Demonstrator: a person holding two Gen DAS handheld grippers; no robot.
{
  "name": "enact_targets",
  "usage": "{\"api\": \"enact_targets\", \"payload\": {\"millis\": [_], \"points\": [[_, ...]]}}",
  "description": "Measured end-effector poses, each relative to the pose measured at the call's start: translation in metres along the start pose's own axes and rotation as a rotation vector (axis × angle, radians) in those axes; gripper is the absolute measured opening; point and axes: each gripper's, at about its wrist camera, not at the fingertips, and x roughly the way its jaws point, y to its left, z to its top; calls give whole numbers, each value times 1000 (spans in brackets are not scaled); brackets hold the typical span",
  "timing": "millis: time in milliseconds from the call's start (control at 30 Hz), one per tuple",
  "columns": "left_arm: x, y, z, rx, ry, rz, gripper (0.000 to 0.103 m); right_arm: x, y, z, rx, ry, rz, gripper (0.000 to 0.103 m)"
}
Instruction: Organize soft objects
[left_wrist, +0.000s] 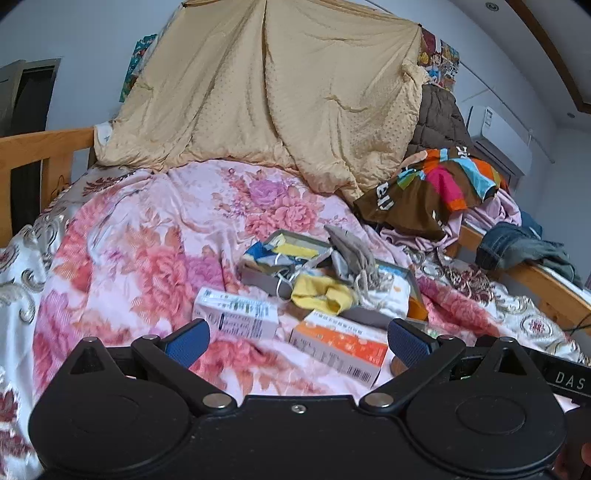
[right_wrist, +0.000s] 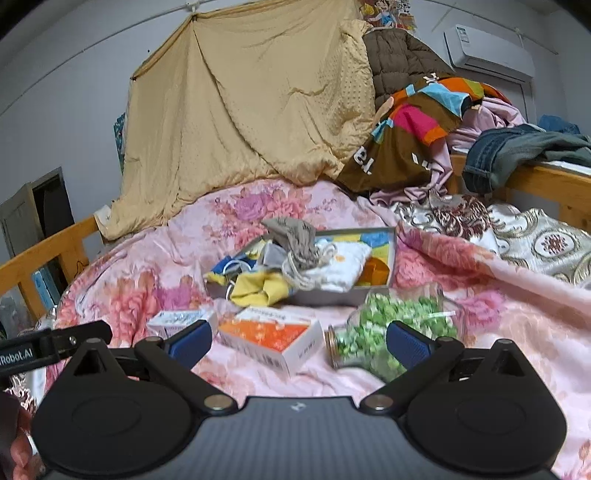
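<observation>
- The left gripper (left_wrist: 297, 341) is held with jaws wide apart, empty, near the bed's (left_wrist: 122, 236) middle.
- The yellow cloth (left_wrist: 323, 293) and grey pouch (left_wrist: 349, 254) are seen spilling from the open box (left_wrist: 255, 275) mid-bed; nothing is yet grasped.
- The right gripper (right_wrist: 297, 341) is likewise spread and empty; a reach forward to the cloth is judged next.

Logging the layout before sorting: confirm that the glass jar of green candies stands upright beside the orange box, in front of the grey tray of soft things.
Not quite. The right wrist view shows the glass jar lying on its side, not upright. It does lie beside the orange box, in front of the grey tray.
</observation>
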Motion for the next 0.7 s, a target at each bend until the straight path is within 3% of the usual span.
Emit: {"api": "enact_targets", "payload": {"millis": [333, 700], "points": [[-6, 4, -17, 6, 5, 55, 102, -9, 3, -22, -13, 34, -35, 103], [-1, 5, -35, 46, 39, 80, 102, 0, 6, -27, -53, 9, -62, 103]]}}
